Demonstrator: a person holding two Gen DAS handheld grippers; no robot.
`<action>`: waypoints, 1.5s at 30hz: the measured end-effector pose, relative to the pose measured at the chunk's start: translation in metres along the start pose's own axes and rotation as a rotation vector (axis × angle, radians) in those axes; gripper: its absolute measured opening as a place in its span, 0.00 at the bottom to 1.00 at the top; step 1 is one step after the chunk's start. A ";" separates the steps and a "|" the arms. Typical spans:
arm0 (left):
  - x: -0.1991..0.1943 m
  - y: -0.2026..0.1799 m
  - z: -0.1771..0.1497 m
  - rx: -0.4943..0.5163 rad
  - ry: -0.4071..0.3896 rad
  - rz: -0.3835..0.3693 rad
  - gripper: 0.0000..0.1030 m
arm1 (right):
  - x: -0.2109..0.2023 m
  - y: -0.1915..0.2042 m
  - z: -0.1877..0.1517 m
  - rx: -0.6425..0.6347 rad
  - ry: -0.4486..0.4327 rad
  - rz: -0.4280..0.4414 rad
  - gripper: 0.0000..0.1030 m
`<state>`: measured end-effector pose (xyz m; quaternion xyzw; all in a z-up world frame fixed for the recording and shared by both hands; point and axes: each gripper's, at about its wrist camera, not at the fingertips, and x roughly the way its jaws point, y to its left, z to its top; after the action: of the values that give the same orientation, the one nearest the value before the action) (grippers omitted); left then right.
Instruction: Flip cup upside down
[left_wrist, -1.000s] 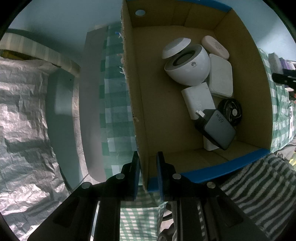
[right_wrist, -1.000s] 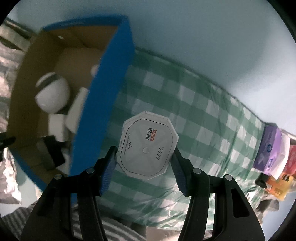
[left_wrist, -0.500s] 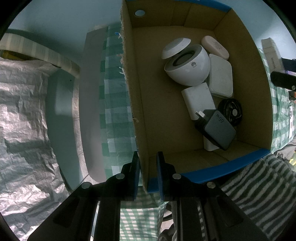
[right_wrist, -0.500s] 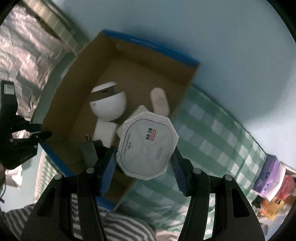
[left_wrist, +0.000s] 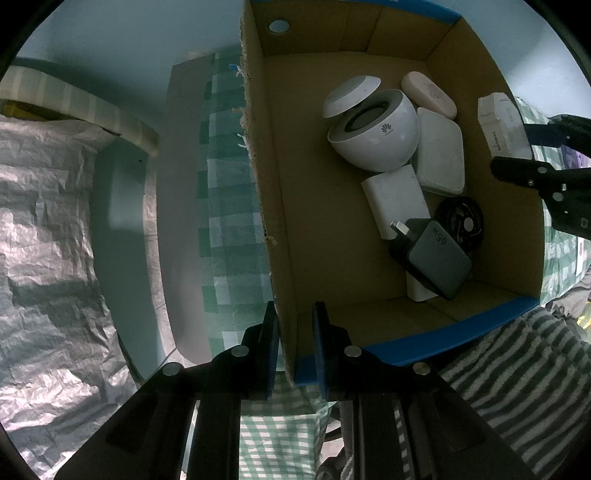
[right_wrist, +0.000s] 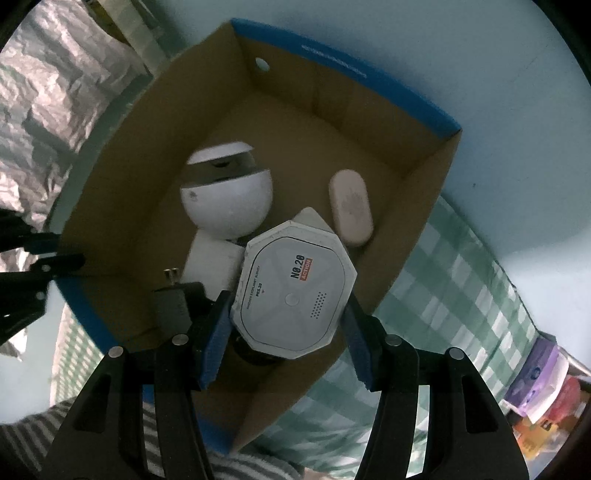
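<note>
No cup shows in either view. My left gripper (left_wrist: 295, 343) is shut on the near left wall of an open cardboard box (left_wrist: 280, 221) with blue rims. My right gripper (right_wrist: 291, 321) is shut on a white octagonal device (right_wrist: 295, 295) printed "NO.20 ACTION", held above the box's inside. In the left wrist view the right gripper (left_wrist: 546, 177) enters at the right edge over the box wall. Inside lie a white round speaker (left_wrist: 373, 133), a pale oval case (left_wrist: 428, 94), flat white blocks and a black charger (left_wrist: 432, 254).
The box stands on a green checked cloth (right_wrist: 461, 288) over a pale blue table. Crinkled silver sheeting (left_wrist: 44, 221) lies to the left. Striped grey fabric (left_wrist: 517, 387) is at the near side. Colourful packets (right_wrist: 543, 387) sit at the cloth's far right.
My right gripper has carried the octagonal device from above the checked cloth to above the open box and rolled a little. The left gripper has stayed on the box wall.
</note>
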<state>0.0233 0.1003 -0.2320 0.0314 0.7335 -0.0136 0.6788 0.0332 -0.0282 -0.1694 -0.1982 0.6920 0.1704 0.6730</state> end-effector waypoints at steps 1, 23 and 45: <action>0.000 0.000 0.000 0.000 0.000 -0.002 0.17 | 0.001 -0.001 0.000 0.003 0.000 0.001 0.56; -0.041 0.001 -0.018 -0.100 -0.128 0.037 0.52 | -0.066 -0.025 -0.012 0.174 -0.196 0.075 0.60; -0.167 -0.046 -0.043 -0.090 -0.484 0.085 0.87 | -0.210 -0.024 -0.050 0.229 -0.492 -0.011 0.70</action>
<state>-0.0096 0.0521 -0.0635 0.0275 0.5476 0.0404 0.8353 0.0056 -0.0646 0.0430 -0.0771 0.5213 0.1304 0.8398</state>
